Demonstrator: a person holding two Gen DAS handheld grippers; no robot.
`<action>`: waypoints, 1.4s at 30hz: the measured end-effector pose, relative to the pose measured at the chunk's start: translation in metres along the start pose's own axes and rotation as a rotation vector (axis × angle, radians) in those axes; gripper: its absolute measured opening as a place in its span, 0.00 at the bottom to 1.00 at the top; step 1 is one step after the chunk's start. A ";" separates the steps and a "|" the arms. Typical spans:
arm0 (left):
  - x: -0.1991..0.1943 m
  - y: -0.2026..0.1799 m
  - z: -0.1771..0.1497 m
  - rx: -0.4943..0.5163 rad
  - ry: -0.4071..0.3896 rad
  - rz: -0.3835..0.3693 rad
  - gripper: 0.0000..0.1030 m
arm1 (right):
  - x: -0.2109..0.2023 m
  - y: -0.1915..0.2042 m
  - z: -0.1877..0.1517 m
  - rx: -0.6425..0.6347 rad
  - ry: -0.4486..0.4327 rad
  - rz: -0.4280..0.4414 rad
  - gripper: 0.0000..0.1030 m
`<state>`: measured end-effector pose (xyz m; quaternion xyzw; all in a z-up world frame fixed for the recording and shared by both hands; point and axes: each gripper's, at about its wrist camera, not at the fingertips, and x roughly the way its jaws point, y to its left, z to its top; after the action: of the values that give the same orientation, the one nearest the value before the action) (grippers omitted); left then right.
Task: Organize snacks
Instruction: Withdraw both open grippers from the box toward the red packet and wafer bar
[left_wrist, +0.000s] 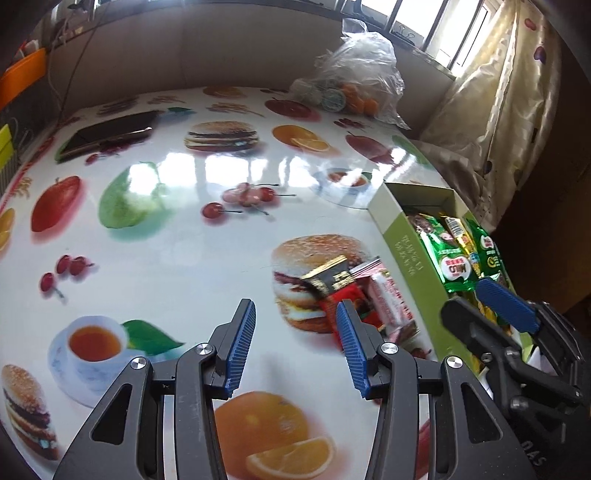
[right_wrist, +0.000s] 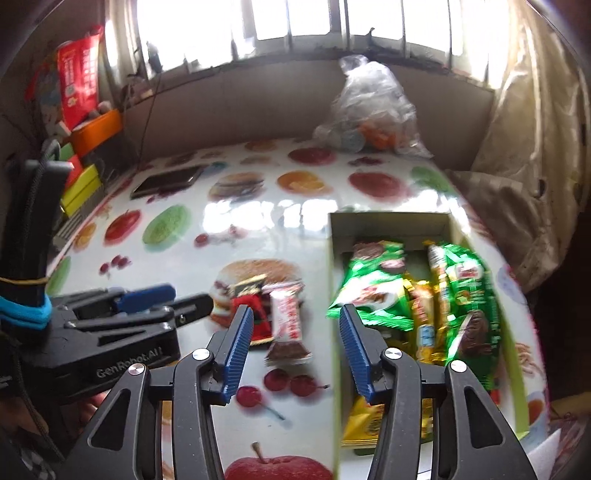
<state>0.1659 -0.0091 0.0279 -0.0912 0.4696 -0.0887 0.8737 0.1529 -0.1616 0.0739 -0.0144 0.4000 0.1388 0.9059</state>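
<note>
Two grippers hang over a glossy table (left_wrist: 177, 251) printed with fruit, burgers and teacups. At far left a dark phone (right_wrist: 166, 181) lies flat near the wall. The left gripper (left_wrist: 295, 332) stands partly open with nothing between its blue pads; bare table shows in the gap. Just beyond its right pad lie the loose snacks: a red packet (left_wrist: 334, 301) with a gold-and-black end, and touching it on the right a pink-and-white bar (left_wrist: 391, 302). Both rest on a printed burger, left of the box (left_wrist: 406, 251).

In the right wrist view the right gripper (right_wrist: 295, 332) is also partly open and empty. The pink-and-white bar lies between its pads in that view, on the table below, untouched; the red packet sits just beside the left pad. Its right pad overlaps the box's left wall. No earlier view shows its jaws moving.

The box, green-sided and open-topped, holds green sachets (right_wrist: 373, 280) and gold packets (right_wrist: 424, 314), lying lengthwise. At far right a clear bag (left_wrist: 354, 74) stands by the window.
</note>
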 end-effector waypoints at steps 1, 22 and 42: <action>0.002 -0.003 0.001 0.005 0.004 -0.004 0.46 | -0.002 -0.002 0.001 0.006 -0.009 0.000 0.47; 0.036 -0.048 0.016 0.087 0.045 -0.003 0.53 | -0.017 -0.037 0.001 0.081 -0.042 -0.036 0.47; 0.042 -0.056 0.018 0.130 0.089 -0.076 0.54 | -0.021 -0.041 0.001 0.092 -0.048 -0.042 0.47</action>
<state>0.2000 -0.0722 0.0180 -0.0480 0.4974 -0.1563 0.8520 0.1510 -0.2063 0.0860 0.0220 0.3839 0.1015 0.9175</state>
